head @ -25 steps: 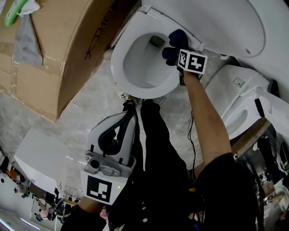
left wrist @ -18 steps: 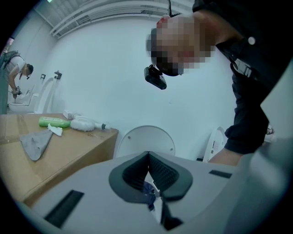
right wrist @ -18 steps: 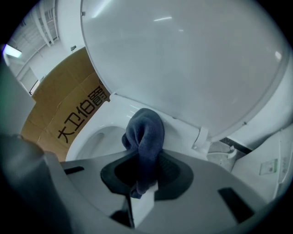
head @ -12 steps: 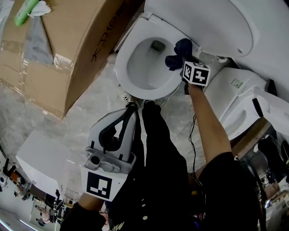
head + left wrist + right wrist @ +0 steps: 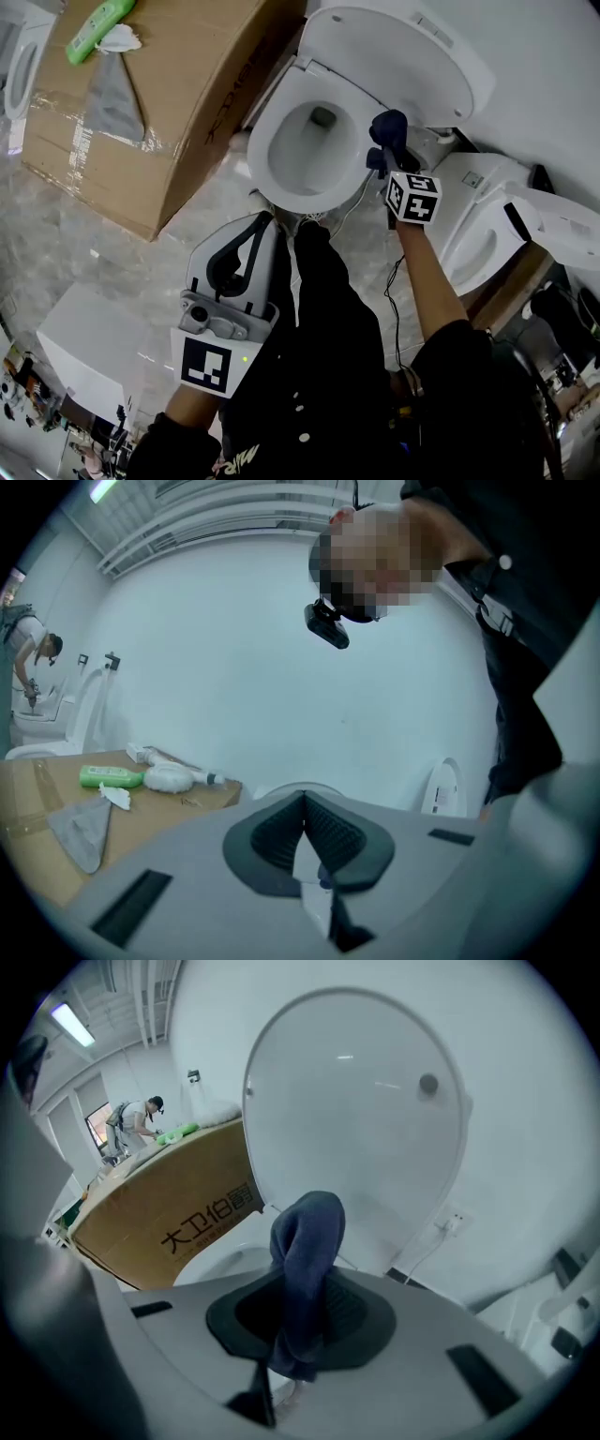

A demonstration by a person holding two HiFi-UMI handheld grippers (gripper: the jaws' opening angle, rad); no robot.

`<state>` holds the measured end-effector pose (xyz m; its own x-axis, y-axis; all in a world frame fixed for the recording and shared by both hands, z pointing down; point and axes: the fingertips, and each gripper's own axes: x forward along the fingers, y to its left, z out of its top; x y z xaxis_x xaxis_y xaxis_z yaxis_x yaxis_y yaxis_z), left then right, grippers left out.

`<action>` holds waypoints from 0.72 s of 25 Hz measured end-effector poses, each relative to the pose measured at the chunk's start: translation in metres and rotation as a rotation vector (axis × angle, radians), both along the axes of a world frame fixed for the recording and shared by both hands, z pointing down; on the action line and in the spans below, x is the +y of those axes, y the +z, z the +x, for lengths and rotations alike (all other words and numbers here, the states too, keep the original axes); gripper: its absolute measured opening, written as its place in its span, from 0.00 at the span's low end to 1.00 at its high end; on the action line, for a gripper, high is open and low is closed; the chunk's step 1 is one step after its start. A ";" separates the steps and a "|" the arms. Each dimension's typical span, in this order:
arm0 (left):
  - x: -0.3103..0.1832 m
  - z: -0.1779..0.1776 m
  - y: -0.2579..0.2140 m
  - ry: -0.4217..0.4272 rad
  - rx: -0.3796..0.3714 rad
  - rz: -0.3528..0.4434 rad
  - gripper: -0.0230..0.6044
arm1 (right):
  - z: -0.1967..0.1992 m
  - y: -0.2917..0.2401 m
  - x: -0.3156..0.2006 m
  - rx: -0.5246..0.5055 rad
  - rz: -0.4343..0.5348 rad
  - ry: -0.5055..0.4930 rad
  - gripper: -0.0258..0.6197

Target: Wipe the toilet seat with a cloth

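The white toilet seat [image 5: 281,173] rings the bowl, and its lid [image 5: 403,52] stands raised behind it. My right gripper [image 5: 382,159] is shut on a dark blue cloth [image 5: 388,129] at the seat's right rear edge, near the hinge; whether the cloth touches the seat I cannot tell. In the right gripper view the cloth [image 5: 305,1241] sticks up out of the right gripper [image 5: 298,1321], in front of the lid [image 5: 366,1119] and above the seat [image 5: 216,1262]. My left gripper [image 5: 246,246] hangs by the person's black-clad legs. The left gripper [image 5: 302,825] is shut and holds nothing.
A big cardboard box [image 5: 178,122] stands left of the toilet with a green bottle [image 5: 98,21] and a grey rag [image 5: 114,101] on top. A second white toilet [image 5: 483,220] is close on the right. A white box [image 5: 80,342] sits at lower left. A cable [image 5: 394,281] trails along the floor.
My right gripper with the cloth has slid from the seat's right rim back toward the hinge side. The left gripper has stayed by the legs.
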<state>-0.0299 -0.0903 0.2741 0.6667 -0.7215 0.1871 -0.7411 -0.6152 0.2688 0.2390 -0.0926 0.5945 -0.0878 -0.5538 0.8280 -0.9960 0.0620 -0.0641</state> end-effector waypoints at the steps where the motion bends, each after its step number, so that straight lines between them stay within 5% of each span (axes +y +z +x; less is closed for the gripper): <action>1: -0.001 -0.003 -0.006 -0.004 0.003 0.003 0.05 | 0.001 -0.014 0.004 0.008 0.014 -0.006 0.15; 14: -0.003 -0.031 -0.099 0.020 -0.046 0.125 0.05 | -0.031 -0.203 0.020 -0.020 0.264 -0.086 0.15; 18: -0.009 -0.039 -0.139 -0.018 -0.004 0.180 0.05 | -0.046 -0.270 0.019 -0.045 0.362 -0.135 0.15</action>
<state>-0.0691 -0.0991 0.1346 0.6527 -0.7556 0.0563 -0.7535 -0.6396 0.1521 0.1929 -0.0741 0.3246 -0.2115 -0.7905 0.5748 -0.9741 0.2187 -0.0576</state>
